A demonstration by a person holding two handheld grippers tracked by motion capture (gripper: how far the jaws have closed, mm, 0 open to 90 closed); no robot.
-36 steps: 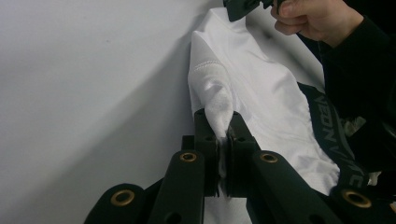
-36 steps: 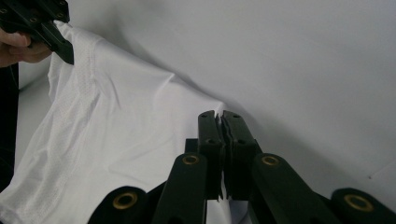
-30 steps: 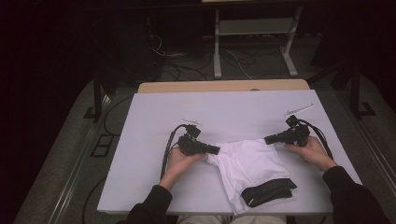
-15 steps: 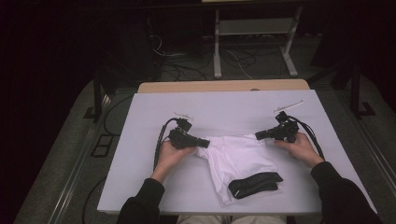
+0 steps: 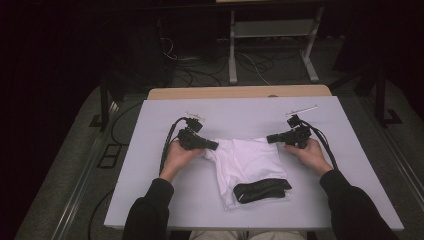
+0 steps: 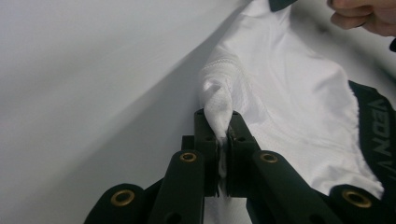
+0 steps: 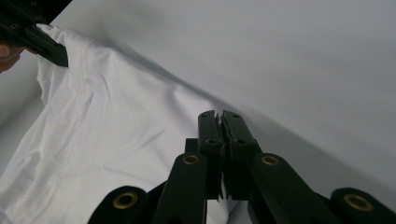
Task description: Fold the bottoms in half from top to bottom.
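Beyond the table (image 5: pixel 165 200), cables (image 5: pixel 200 70) and a stand (image 5: pixel 270 45)

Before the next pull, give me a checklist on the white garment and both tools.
1. Left tool clamped on the white garment: ok, a bunched corner sits between the shut jaws.
2. Right tool clamped on the cloth: cannot tell, the jaws are shut with only a sliver of white between them.
3. Black waistband lying flat at the near edge: ok.
4. Cloth spread smooth between the tools: not ok, folds remain.
5. Garment fully on the table: ok.
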